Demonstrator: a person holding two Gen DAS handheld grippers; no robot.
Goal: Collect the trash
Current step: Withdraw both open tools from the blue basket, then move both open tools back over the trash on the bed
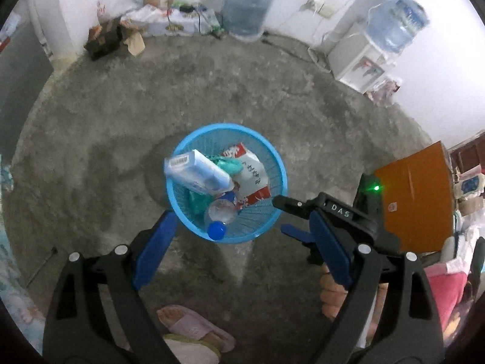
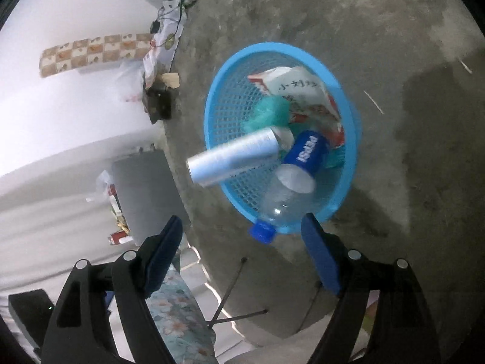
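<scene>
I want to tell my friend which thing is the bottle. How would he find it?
Find the round blue basket on the grey floor. The plastic bottle leans inside, its neck over the rim. Only it is see-through, with a blue cap.

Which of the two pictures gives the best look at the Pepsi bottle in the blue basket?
The right wrist view: the Pepsi bottle shows its label, clear body and blue cap. The left wrist view shows it end-on, mostly cap and shoulder.

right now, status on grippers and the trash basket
Left gripper and right gripper jaws open, empty. Blue basket holds bottle, pale pack, wrapper. Nothing blocking.
</scene>
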